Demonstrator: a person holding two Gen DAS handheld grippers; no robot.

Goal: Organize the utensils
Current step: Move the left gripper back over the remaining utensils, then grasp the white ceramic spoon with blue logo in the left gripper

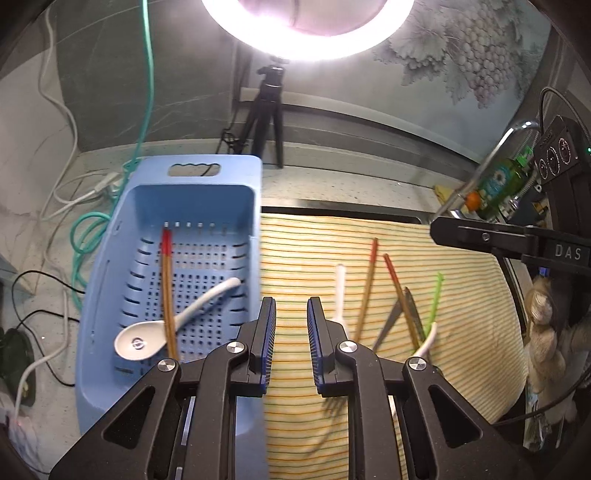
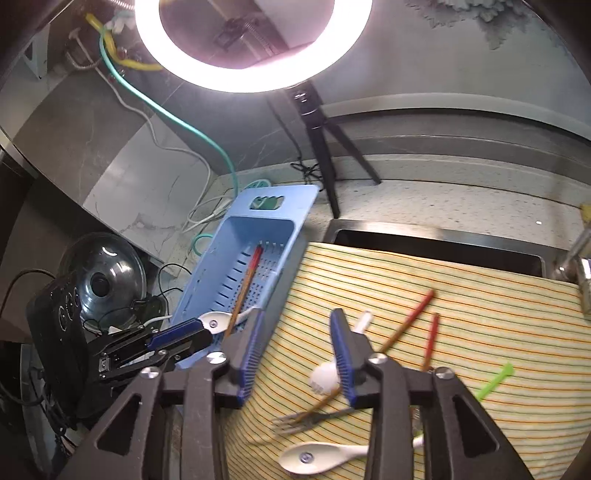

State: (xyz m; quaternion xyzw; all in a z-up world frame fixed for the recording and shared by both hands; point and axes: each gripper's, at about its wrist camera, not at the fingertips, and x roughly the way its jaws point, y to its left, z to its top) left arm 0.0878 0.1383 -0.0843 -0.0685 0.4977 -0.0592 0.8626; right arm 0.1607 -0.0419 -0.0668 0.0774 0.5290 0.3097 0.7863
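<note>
A blue slotted basket [image 1: 110, 266] [image 2: 275, 206] holds a pair of red-tipped chopsticks [image 1: 167, 280] [image 2: 248, 275] and a white ceramic spoon [image 1: 147, 338] [image 2: 216, 319]. On the striped cloth [image 1: 461, 332] [image 2: 480, 295] lie two red-tipped chopsticks [image 1: 367, 280] [image 2: 412, 314], a white plastic fork [image 1: 339, 291] [image 2: 327, 376], a metal fork [image 2: 306, 419], a green utensil [image 1: 435, 301] [image 2: 493, 382] and another white spoon [image 2: 317, 456]. My left gripper [image 1: 291, 308] is open and empty at the basket's right edge. My right gripper [image 2: 297, 325] is open and empty above the white fork.
A ring light [image 1: 306, 22] on a black tripod [image 1: 267, 110] stands behind the basket. Cables [image 1: 85, 229] lie left of it. A tap [image 1: 491, 162] and green bottle [image 1: 498, 181] are at the right. A pot lid [image 2: 105, 277] sits far left.
</note>
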